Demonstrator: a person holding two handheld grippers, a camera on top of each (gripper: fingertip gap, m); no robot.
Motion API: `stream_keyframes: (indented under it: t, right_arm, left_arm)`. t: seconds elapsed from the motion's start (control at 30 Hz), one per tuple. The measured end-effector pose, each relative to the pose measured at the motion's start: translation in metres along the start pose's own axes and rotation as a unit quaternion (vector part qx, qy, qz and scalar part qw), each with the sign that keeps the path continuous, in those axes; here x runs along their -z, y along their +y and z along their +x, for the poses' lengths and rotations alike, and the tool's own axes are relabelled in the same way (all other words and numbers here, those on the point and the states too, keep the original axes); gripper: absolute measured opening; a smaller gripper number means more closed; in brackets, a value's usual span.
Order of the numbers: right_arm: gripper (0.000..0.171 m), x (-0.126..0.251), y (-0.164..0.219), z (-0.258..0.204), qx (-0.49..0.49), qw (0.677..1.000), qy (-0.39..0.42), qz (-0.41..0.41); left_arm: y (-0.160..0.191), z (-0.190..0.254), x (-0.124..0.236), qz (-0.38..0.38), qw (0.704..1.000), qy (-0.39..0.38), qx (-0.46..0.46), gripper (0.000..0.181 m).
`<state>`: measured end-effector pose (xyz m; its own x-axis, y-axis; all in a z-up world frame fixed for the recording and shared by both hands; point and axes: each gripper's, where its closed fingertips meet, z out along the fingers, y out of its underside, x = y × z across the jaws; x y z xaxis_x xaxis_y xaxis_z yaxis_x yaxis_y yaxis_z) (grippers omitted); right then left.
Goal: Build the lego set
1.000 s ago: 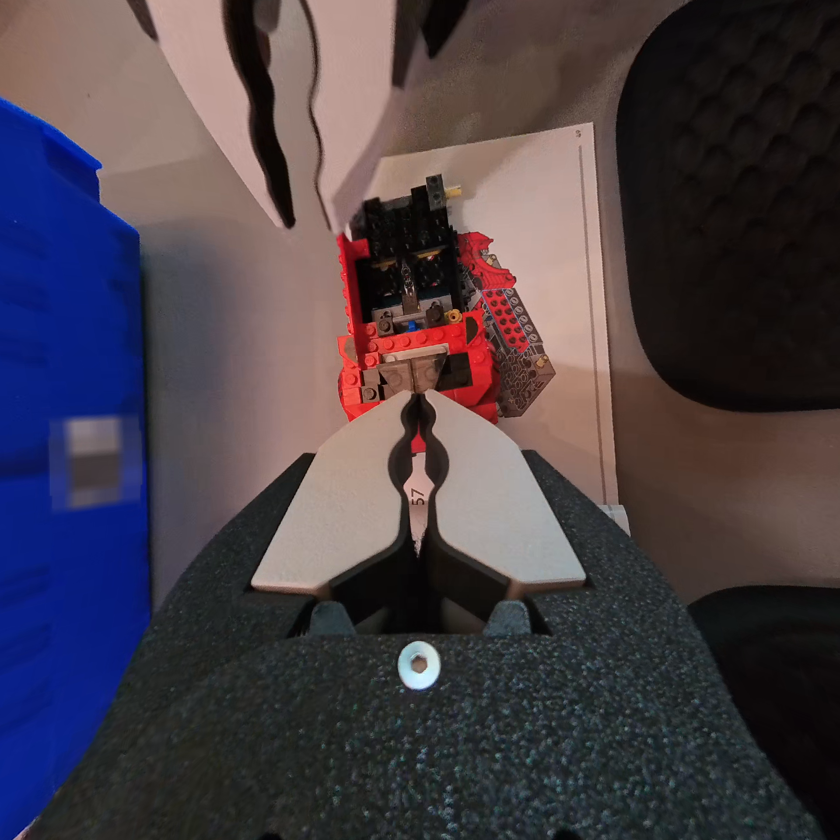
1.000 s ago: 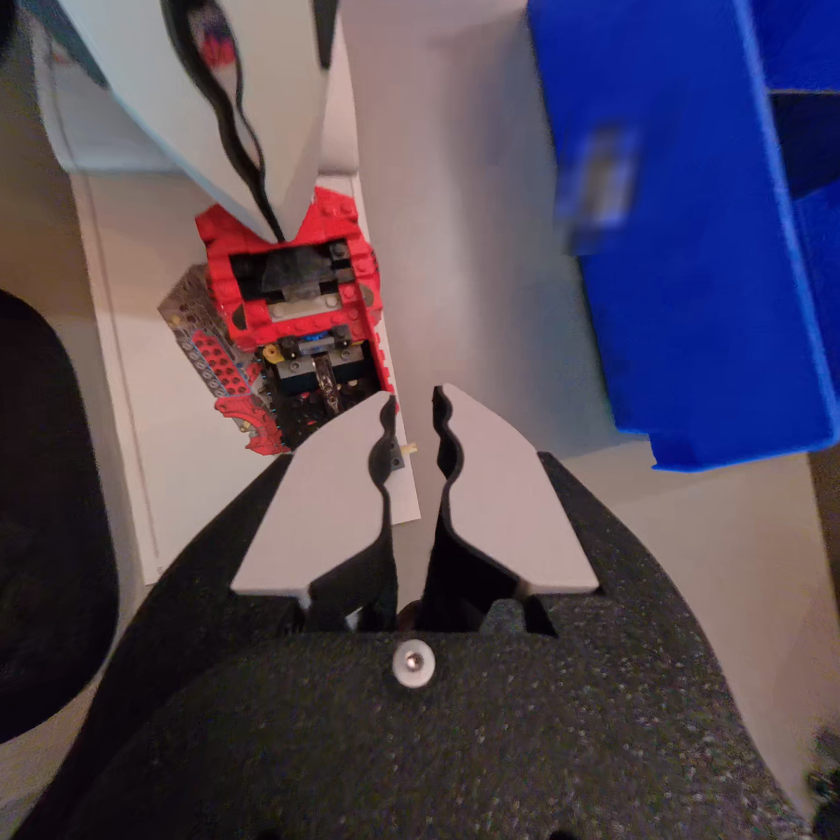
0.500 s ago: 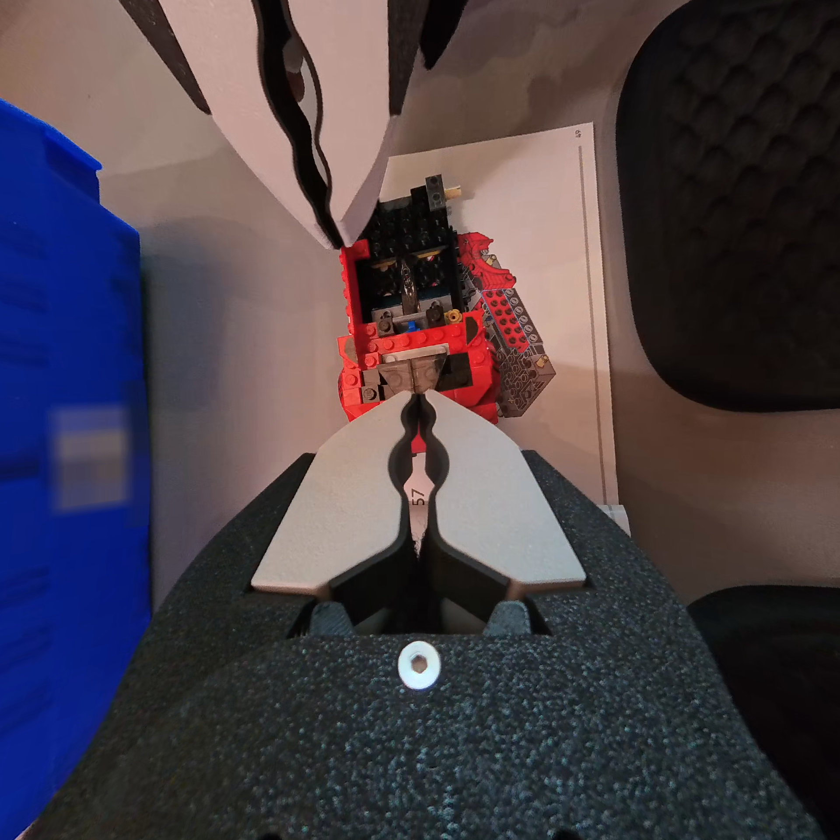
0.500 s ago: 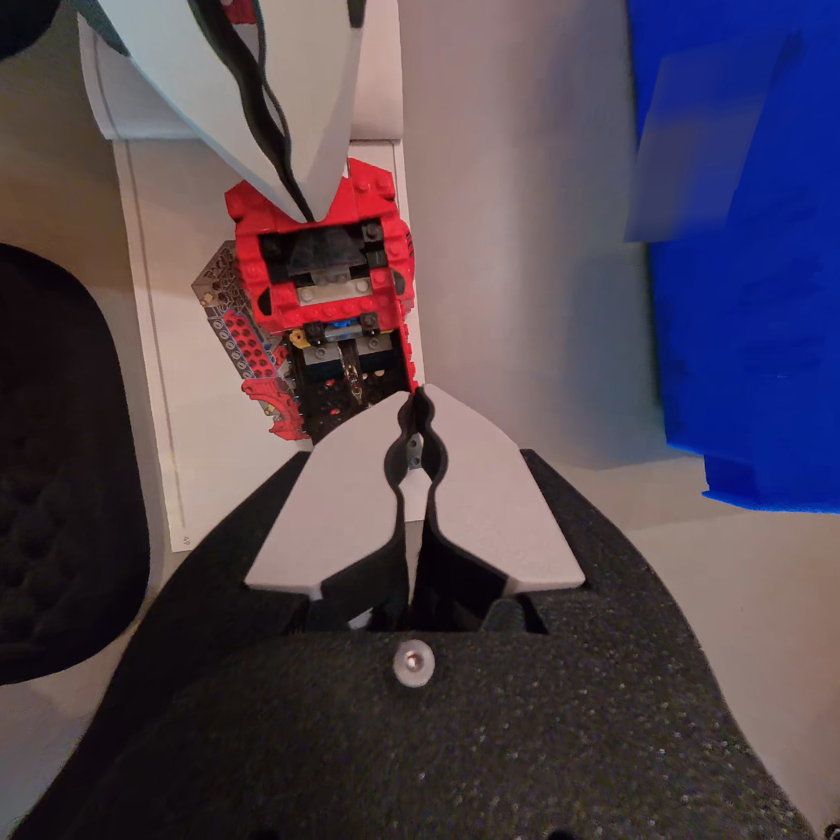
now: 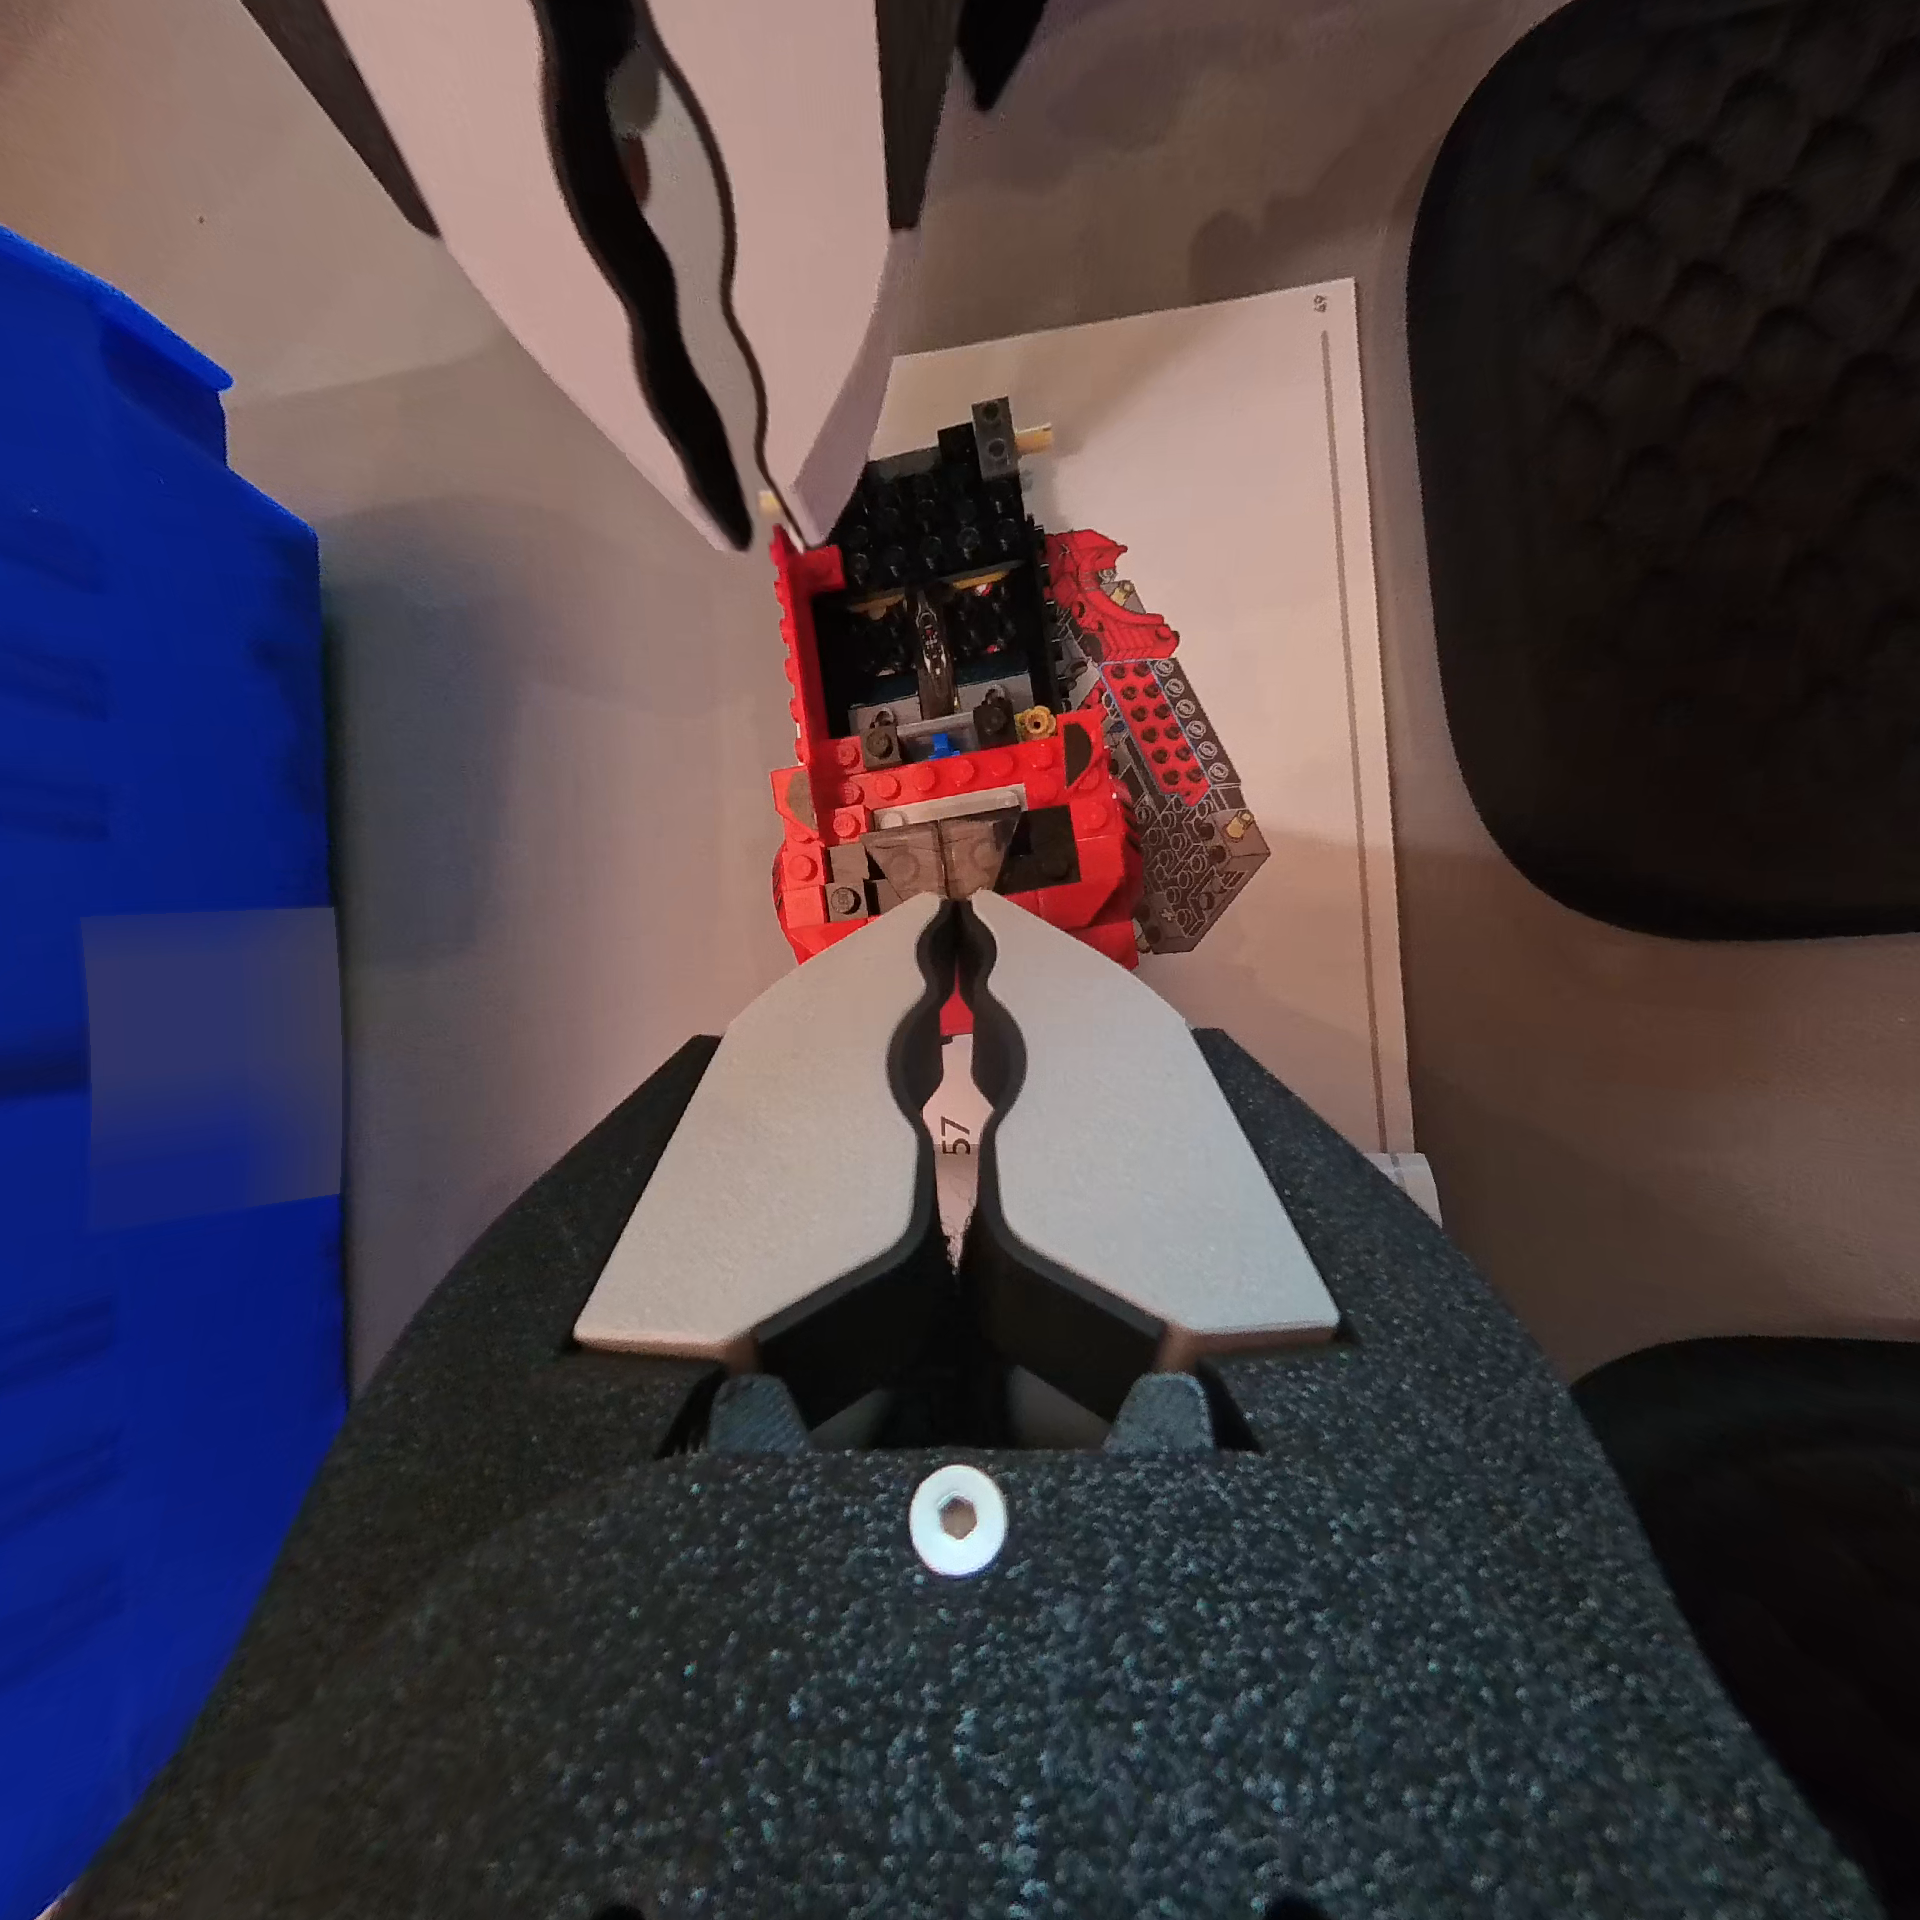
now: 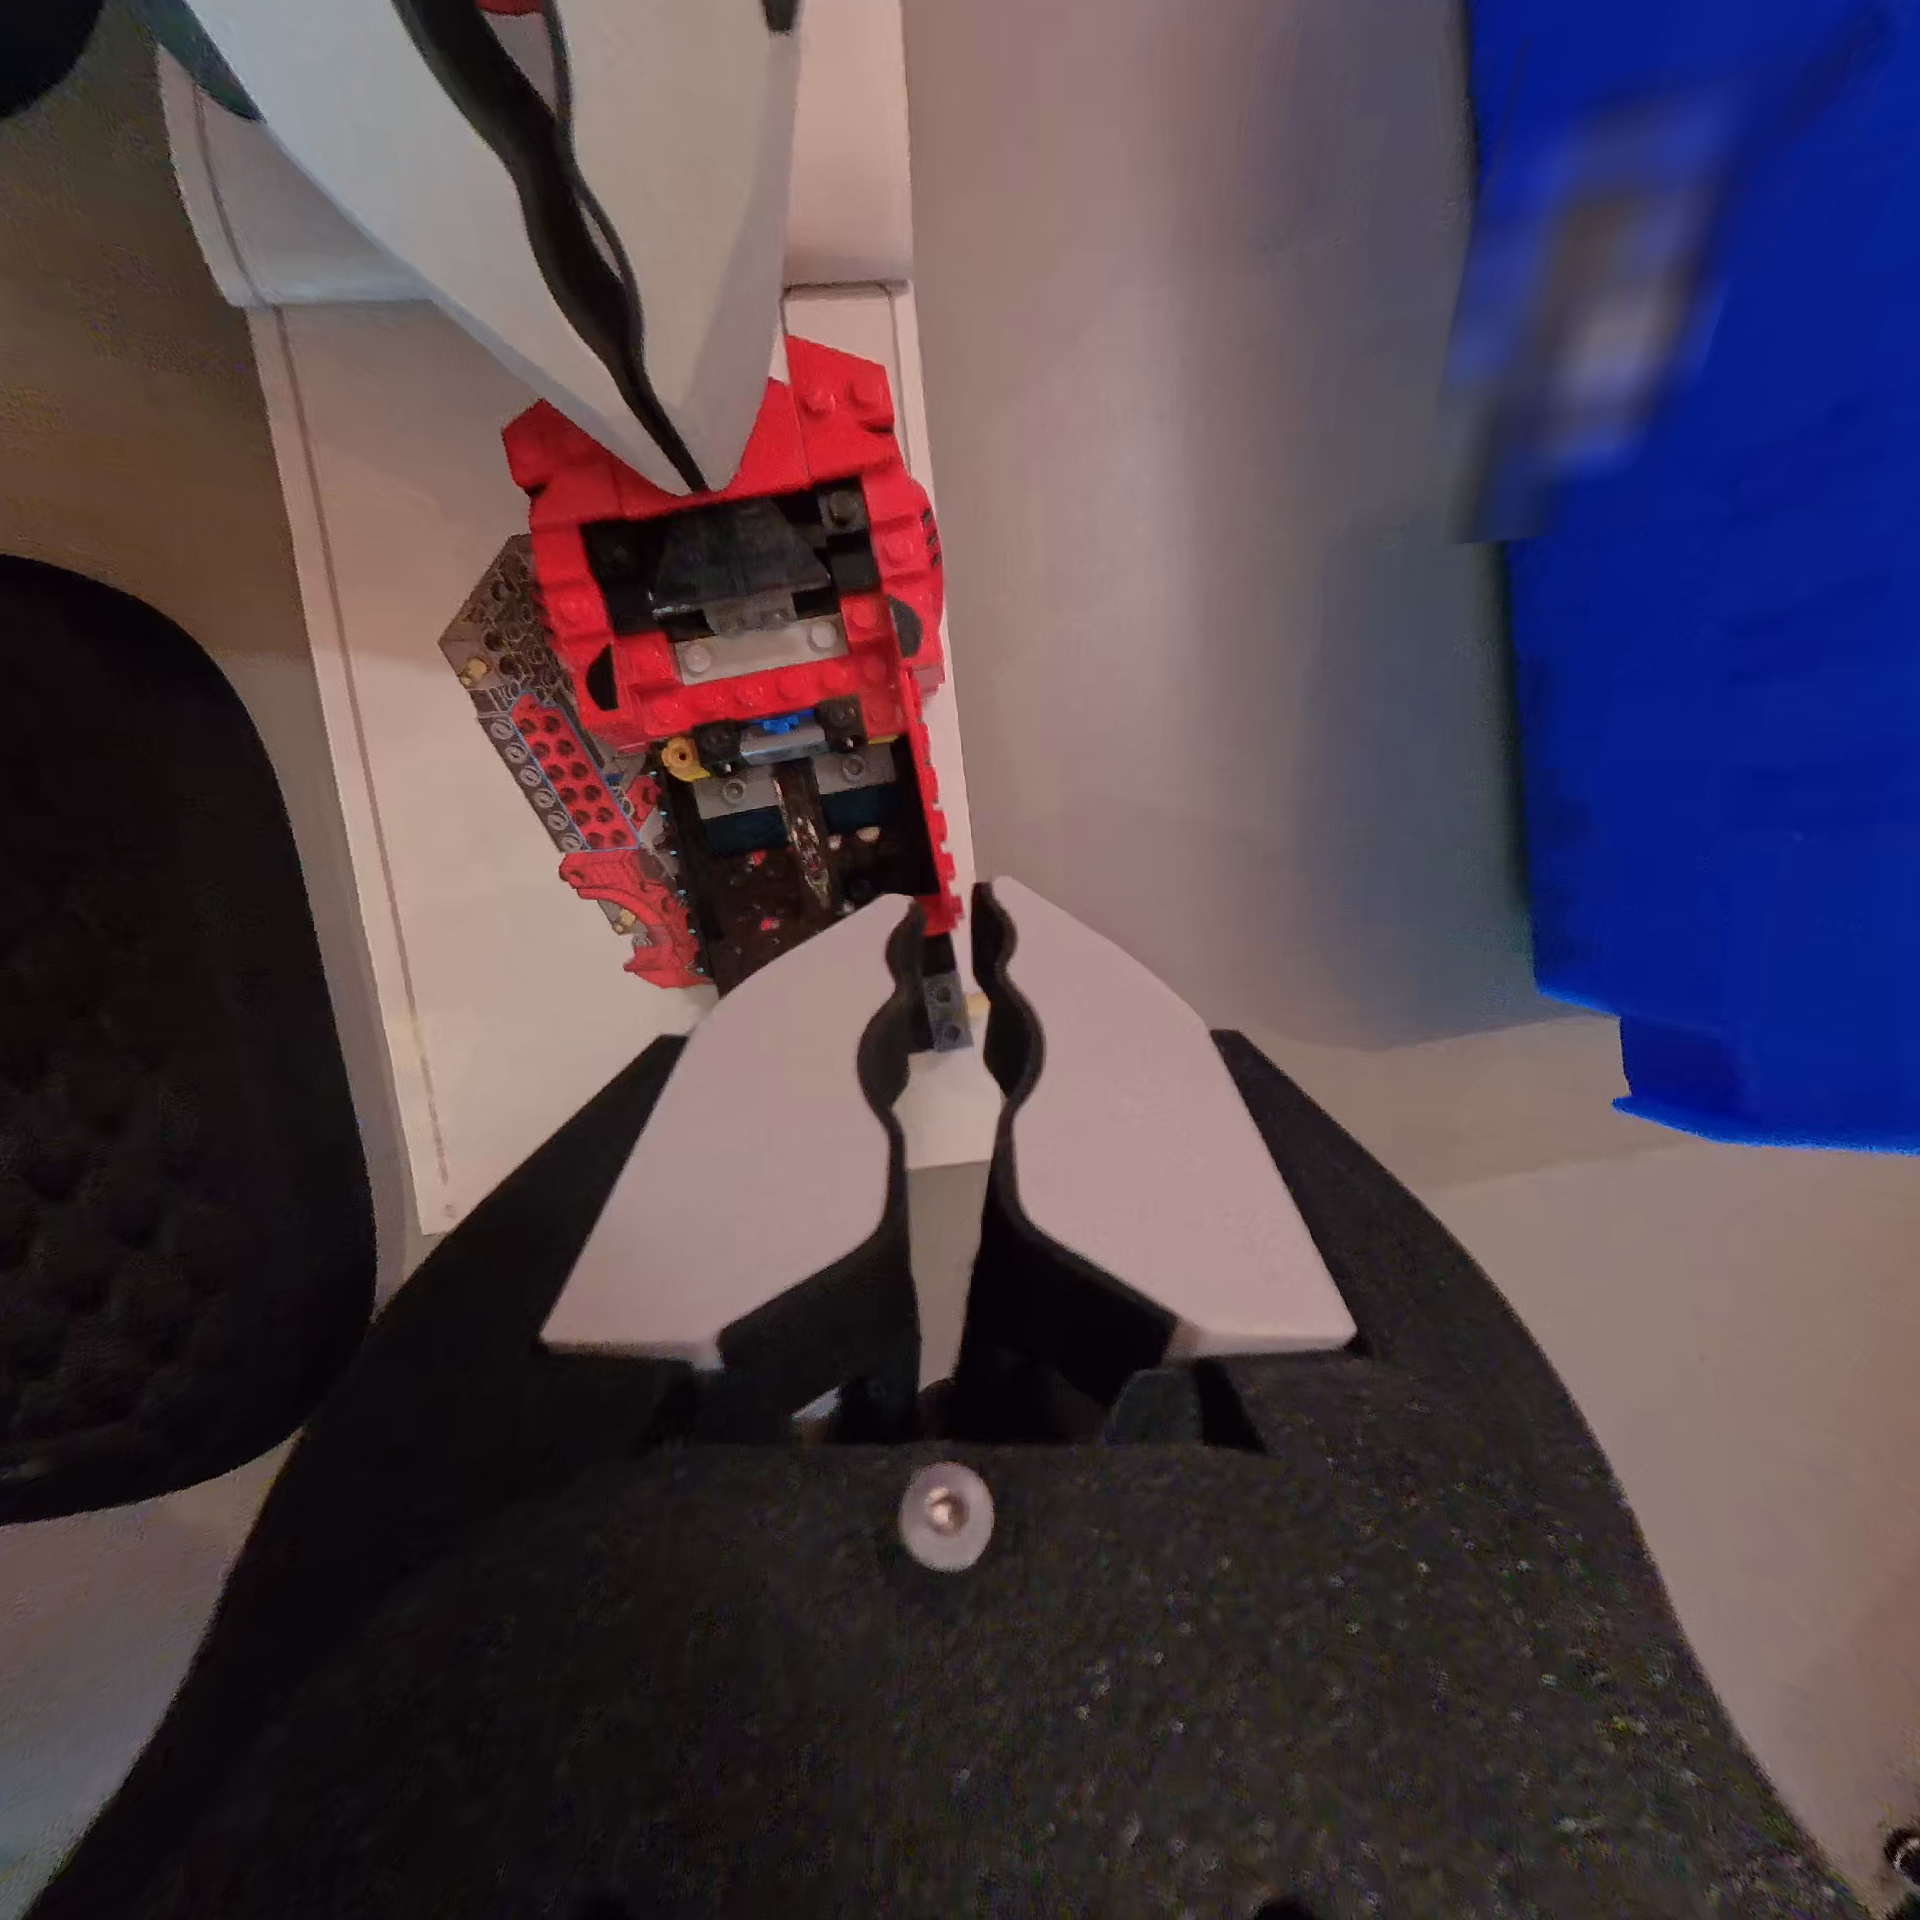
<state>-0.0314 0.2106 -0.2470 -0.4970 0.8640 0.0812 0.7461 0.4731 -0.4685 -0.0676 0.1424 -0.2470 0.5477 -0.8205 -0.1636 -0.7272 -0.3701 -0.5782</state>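
Observation:
The red and black lego model [image 5: 935,769] lies on a white instruction page [image 5: 1226,520]; it also shows in the right wrist view [image 6: 748,675]. My left gripper [image 5: 954,906] is shut, its tips resting on the model's near red end; it shows from the other side in the right wrist view [image 6: 686,478]. My right gripper [image 6: 945,902] has its jaws a narrow gap apart, straddling the end of the model's red side wall [image 6: 940,920]; it shows in the left wrist view [image 5: 774,525]. A grey pin brick [image 6: 951,1013] shows below between its fingers.
A blue bin [image 5: 156,935] stands left of the model, on the right in the right wrist view [image 6: 1714,623]. Black padded cushions [image 5: 1683,468] lie on the other side, close to the page's edge [image 6: 156,1039]. Some 8 centimetres of space lies between my two pairs of fingers.
My right gripper closed most of the way, moved along the model's far end to the red side wall, and its jaws parted slightly. My left gripper stayed shut at the model's near end.

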Motion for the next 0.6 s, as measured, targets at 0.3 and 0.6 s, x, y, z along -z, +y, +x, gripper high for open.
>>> stream_keyframes:
  t: [0.3,0.6]
  right_arm:
    - [0.004,-0.005,0.003,0.001,-0.009,0.999,-0.029,-0.01]
    - [0.004,-0.009,0.006,0.0,-0.002,0.999,-0.035,-0.039]
  left_arm:
    - [0.0,0.0,0.0,-0.002,1.0,-0.002,-0.002,0.0]
    - [0.0,0.0,0.0,-0.001,1.0,0.0,-0.002,0.0]
